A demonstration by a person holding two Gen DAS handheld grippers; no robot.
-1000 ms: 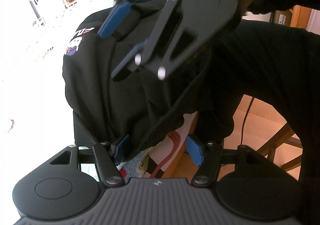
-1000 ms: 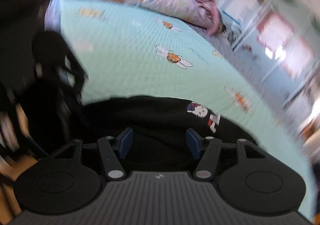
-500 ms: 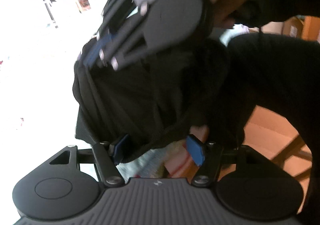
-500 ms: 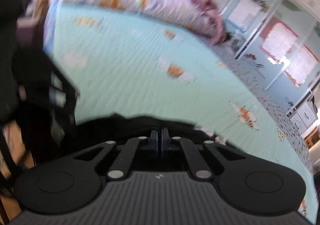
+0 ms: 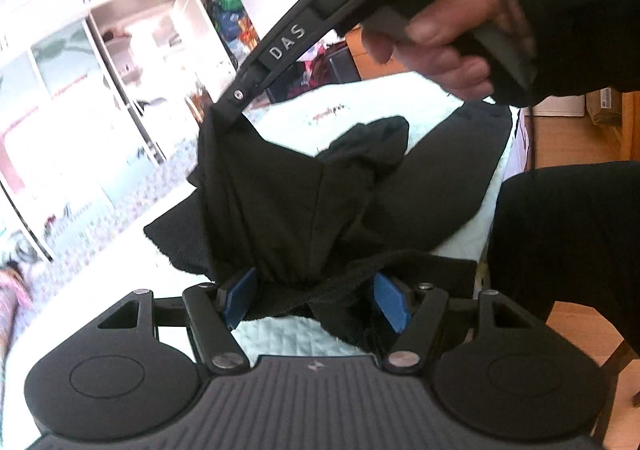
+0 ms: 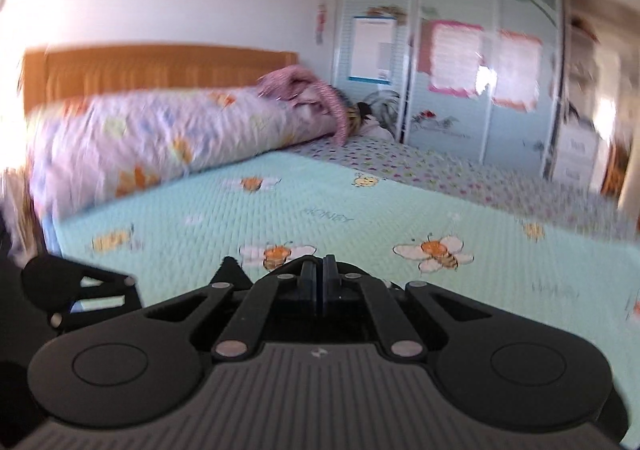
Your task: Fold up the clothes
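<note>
Black garment [image 5: 296,210], lifted and bunched over the bed's near edge.

My right gripper [image 5: 224,112] has fingers pressed together, pinching the garment's upper fold high above the bed [image 6: 360,218]. My left gripper [image 5: 316,298] has fingers spread, with cloth draped between the blue pads [image 5: 240,296]. To do it well, I judge: close on one hem layer only, then draw both corners apart, level.
</note>
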